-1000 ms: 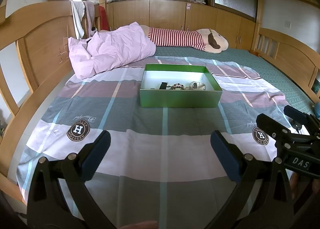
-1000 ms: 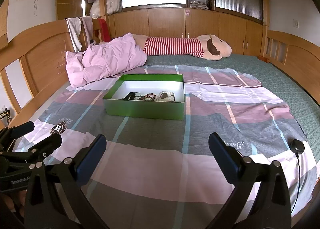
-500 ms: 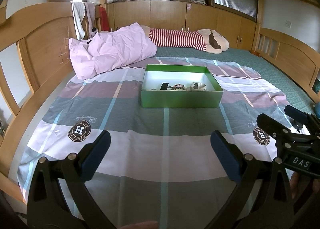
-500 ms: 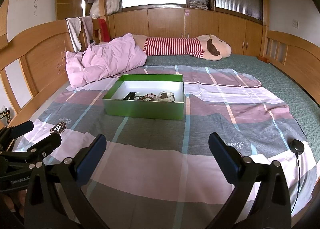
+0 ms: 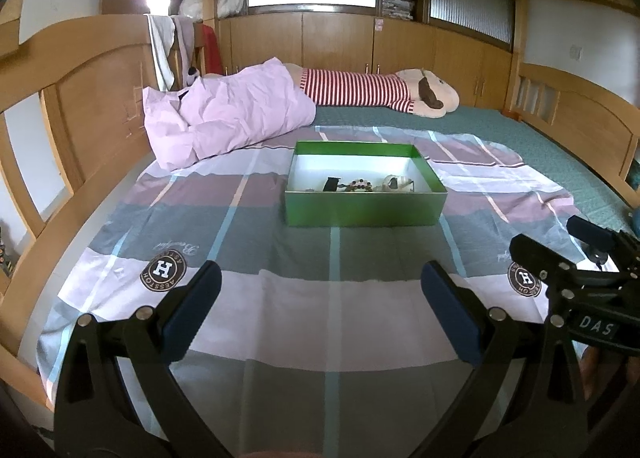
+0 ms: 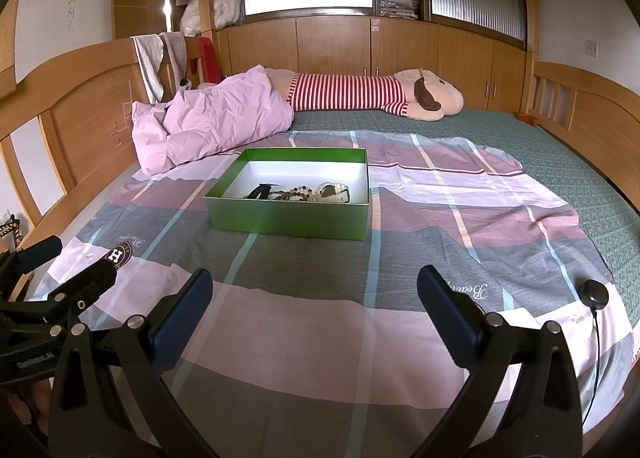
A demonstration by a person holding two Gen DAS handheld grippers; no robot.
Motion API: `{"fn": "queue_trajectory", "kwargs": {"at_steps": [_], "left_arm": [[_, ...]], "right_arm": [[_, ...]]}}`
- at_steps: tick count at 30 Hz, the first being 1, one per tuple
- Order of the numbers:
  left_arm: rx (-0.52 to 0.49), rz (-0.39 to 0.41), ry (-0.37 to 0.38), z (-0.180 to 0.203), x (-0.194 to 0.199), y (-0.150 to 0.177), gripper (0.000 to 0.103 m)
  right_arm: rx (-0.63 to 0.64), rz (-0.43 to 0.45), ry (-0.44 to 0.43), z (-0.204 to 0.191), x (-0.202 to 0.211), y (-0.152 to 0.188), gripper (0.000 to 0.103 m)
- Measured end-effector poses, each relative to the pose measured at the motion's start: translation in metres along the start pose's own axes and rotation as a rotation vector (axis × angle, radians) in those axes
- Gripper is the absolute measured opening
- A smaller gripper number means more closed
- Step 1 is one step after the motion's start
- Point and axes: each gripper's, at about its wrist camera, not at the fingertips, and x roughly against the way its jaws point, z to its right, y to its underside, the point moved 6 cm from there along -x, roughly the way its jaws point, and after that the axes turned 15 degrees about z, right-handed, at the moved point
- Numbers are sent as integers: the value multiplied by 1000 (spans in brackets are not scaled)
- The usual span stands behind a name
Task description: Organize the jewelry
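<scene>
"DAS" is printed on the right gripper (image 5: pixel 592 328); an "H" crest (image 5: pixel 163 268) and cursive script (image 6: pixel 472 291) are printed on the sheet (image 5: pixel 320 306).

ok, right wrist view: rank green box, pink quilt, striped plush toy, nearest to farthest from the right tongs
1. Green box, ahead on the checked sheet, slightly left of centre.
2. Pink quilt, farther back on the left, by the headboard.
3. Striped plush toy, farthest, lying across the far end of the bed.

The right tongs are open and holding nothing.

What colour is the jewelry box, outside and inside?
Green box, white inside; clearest in the right wrist view.
</scene>
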Motion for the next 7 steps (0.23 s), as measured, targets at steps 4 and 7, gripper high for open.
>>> {"fn": "queue_trajectory", "kwargs": {"at_steps": [4,7], "left_arm": [[17,-7,9,0,-1,0,99],[17,-11,10,0,-1,0,99]], "right_arm": [[0,-1,0,0,0,0,100],[-1,-1,0,0,0,0,100]]}}
